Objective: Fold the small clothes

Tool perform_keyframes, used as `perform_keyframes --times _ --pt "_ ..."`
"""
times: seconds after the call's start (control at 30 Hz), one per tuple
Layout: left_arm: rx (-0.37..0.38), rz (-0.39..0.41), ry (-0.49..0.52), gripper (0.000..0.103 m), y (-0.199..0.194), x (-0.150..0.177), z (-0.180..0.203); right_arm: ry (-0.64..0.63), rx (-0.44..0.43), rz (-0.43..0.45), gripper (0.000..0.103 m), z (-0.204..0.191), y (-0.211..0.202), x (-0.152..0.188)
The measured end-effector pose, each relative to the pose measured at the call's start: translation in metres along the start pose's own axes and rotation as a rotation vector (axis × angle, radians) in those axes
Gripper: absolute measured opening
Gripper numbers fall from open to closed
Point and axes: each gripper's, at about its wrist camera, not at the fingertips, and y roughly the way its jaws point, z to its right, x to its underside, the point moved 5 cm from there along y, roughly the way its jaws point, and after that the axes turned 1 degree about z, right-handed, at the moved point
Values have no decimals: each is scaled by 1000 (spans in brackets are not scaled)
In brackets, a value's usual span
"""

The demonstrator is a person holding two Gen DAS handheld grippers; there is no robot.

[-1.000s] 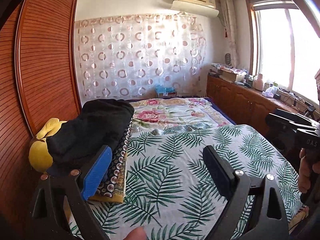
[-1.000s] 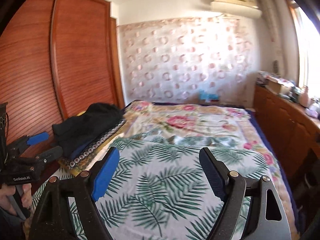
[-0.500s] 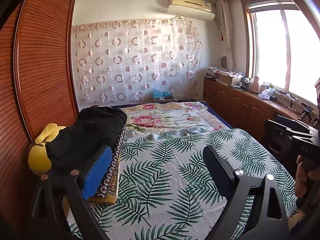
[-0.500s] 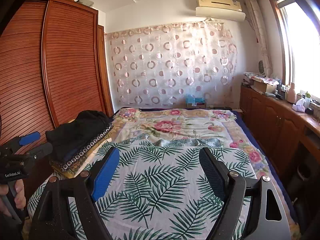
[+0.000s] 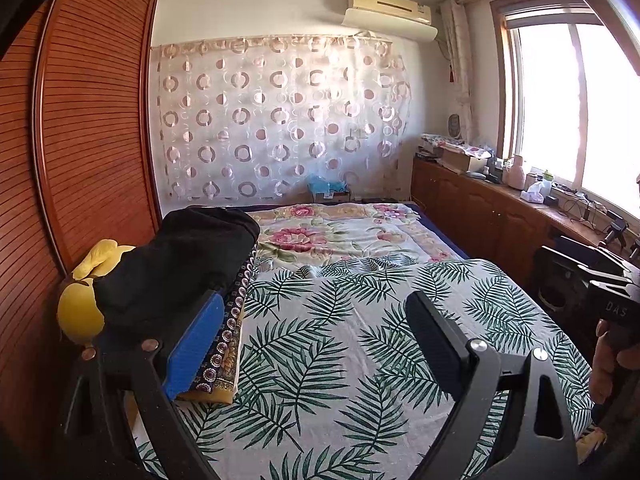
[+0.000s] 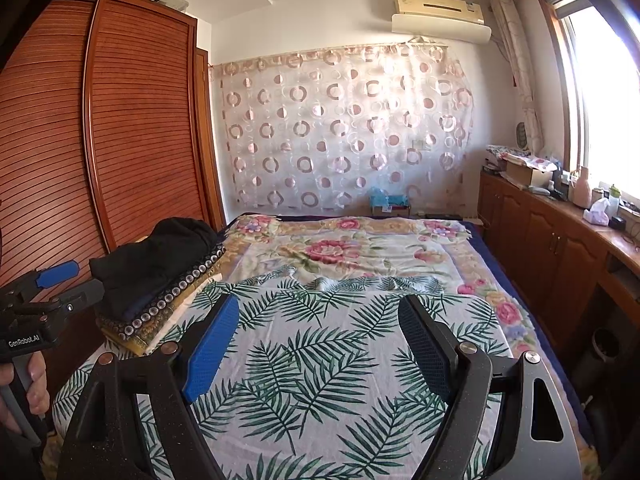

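Clothes [image 5: 180,264], black, top a folded stack at the bed's [image 5: 360,360] left edge by the wardrobe [image 5: 92,140]; left tongs [image 5: 316,344] wide, empty. Right view: right tongs [image 6: 316,344] wide, empty; stack's [image 6: 160,268] lower layers indistinct.

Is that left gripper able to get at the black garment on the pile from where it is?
Probably yes. The left gripper is open and holds nothing, and the black garment lies on top of the pile, just beside its blue finger, uncovered.
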Motion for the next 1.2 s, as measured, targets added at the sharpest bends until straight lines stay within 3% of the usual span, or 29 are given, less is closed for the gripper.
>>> perform_keyframes --times 1.2 --pt "-6 -2 -10 93 -1 -1 -1 -11 -7 1 83 13 -6 -4"
